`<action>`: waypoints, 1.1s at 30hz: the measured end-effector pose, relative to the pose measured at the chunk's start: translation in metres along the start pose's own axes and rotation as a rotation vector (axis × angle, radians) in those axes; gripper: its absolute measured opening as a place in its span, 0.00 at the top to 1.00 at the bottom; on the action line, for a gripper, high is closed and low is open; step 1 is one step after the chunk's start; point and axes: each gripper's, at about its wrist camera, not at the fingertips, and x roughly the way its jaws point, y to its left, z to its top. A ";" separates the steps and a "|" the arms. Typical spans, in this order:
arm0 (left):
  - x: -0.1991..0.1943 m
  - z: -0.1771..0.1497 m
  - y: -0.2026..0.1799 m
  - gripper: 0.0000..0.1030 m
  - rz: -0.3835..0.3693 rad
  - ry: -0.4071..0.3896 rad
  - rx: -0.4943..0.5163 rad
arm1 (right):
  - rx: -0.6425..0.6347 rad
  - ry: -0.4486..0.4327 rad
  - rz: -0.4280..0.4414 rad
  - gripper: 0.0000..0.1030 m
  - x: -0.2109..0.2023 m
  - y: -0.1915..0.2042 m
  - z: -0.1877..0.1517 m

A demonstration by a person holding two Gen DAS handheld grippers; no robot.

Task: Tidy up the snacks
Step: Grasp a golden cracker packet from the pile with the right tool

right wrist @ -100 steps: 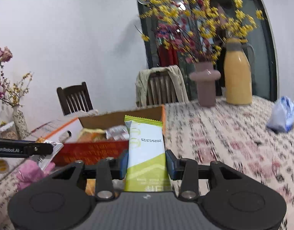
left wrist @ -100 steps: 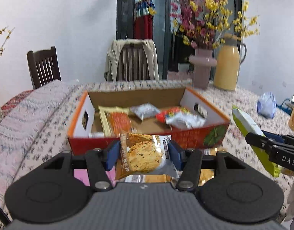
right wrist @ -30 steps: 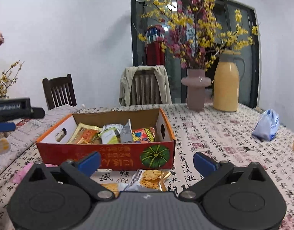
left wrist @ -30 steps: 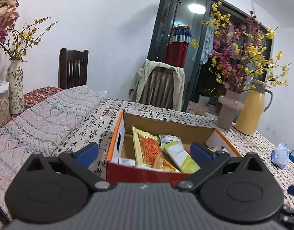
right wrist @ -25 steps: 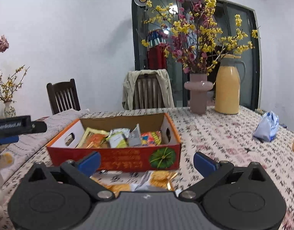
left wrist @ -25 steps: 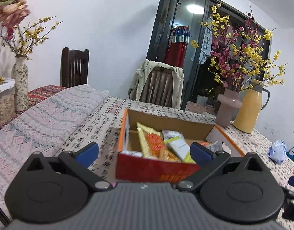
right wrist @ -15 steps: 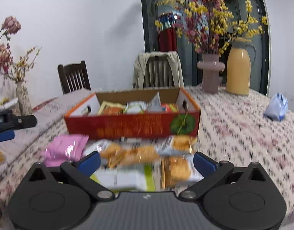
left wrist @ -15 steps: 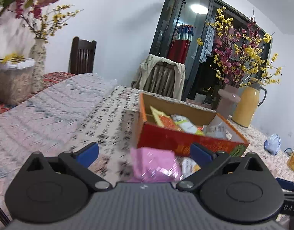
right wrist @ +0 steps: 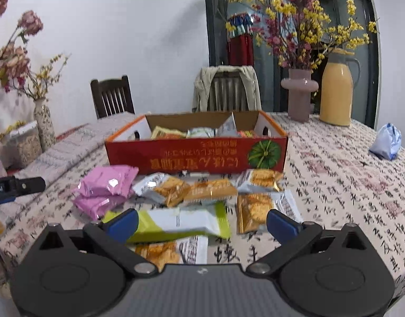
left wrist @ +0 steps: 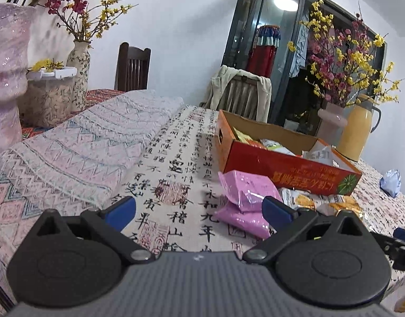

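Both packets were dropped into the box, so I had pulled my left gripper and right gripper back, jaws spread and empty, over the loose snacks lying just before it.

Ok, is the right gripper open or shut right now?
Open. In its own wrist view the right gripper has its blue pads spread wide, holding nothing; the green-and-white packet lies on the table beneath them.
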 end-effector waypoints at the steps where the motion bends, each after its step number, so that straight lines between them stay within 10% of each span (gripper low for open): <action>1: 0.001 0.000 -0.001 0.00 -0.001 0.007 0.002 | 0.005 0.011 0.002 0.00 0.002 0.000 -0.002; 20: 0.000 -0.015 -0.009 0.00 0.018 0.137 0.035 | -0.139 0.082 0.090 0.12 0.037 0.035 -0.033; 33: 0.004 -0.010 -0.026 0.00 0.025 0.152 0.031 | -0.118 0.042 0.151 0.42 0.034 0.023 -0.033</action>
